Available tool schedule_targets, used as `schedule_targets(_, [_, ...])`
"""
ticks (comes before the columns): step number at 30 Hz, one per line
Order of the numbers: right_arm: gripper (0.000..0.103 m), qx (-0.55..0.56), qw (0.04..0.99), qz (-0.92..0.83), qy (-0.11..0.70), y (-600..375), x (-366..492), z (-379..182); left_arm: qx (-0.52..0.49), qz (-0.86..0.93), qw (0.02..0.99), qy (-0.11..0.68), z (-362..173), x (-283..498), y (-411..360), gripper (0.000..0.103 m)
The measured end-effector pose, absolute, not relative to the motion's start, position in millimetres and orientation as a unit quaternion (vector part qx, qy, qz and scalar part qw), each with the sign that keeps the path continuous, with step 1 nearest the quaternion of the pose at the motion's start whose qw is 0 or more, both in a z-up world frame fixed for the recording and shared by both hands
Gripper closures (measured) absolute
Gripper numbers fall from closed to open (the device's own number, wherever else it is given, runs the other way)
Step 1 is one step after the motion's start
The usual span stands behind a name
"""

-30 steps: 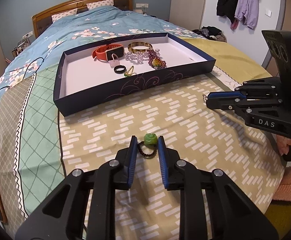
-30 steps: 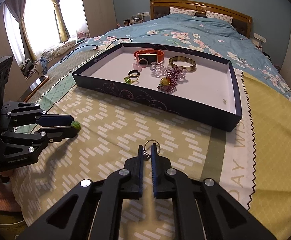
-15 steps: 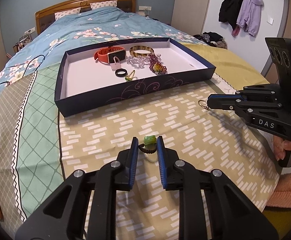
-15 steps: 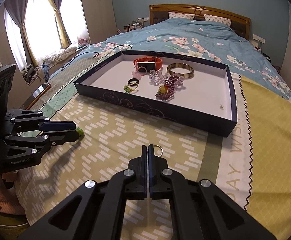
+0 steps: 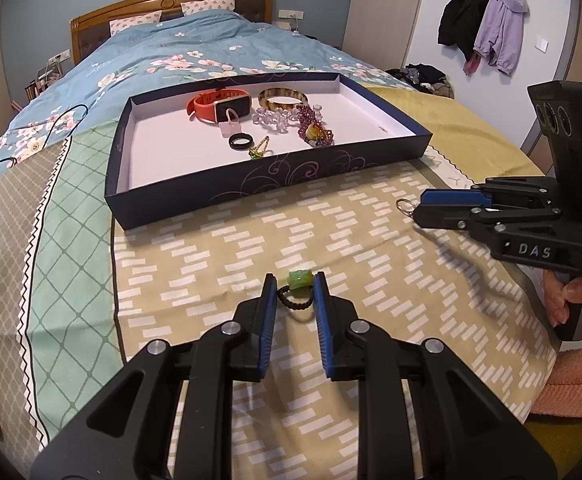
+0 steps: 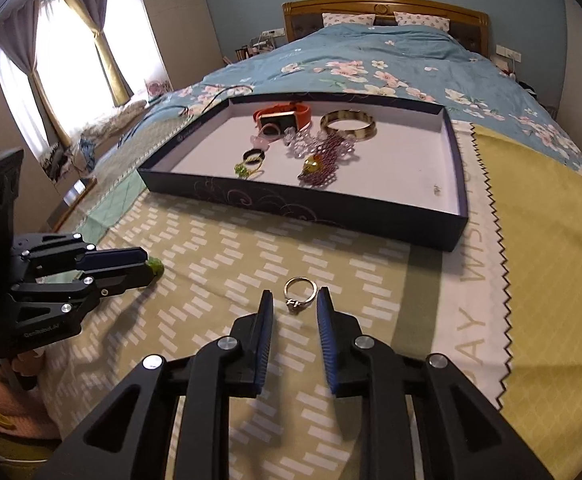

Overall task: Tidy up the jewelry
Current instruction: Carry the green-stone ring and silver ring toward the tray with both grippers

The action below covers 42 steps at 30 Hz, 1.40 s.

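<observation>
Our left gripper (image 5: 294,294) pinches the black beaded ring with a green stone (image 5: 297,290) by its band, just above the bed cover (image 5: 211,264). Our right gripper (image 6: 292,306) has just been opening; its jaws stand spread, with the silver ring (image 6: 300,293) between them and not pressed. Both rings look light, hard and slippery, so we would take each across the band. The tray (image 6: 331,210) lies near ahead, and only its low front wall must be cleared.
</observation>
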State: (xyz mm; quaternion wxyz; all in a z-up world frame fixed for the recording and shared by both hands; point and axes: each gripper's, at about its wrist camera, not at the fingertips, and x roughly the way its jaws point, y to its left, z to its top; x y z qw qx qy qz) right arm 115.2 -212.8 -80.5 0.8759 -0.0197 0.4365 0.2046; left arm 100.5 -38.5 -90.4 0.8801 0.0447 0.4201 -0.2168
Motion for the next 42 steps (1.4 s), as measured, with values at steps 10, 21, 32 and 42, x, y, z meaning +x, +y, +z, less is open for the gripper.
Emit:
schedule_targets(10, [0.1, -0.047, 0.878, 0.197, 0.434, -213, 115, -81, 0.041, -0.218, 0.88, 0.421, -91, 102, -40, 0.084])
schedule_targets(21, [0.1, -0.05, 0.893, 0.211, 0.395, -212, 109, -62, 0.03, -0.218, 0.888, 0.403, -80, 100, -35, 0.085])
schedule_targets(32, [0.1, -0.041, 0.902, 0.228, 0.364, -207, 112, -45, 0.023, -0.214, 0.899, 0.381, -64, 101, -34, 0.085])
schedule_targets(42, [0.1, -0.031, 0.908, 0.227, 0.351, -210, 121, -38, 0.022, -0.21, 0.909, 0.36, -48, 107, -36, 0.085])
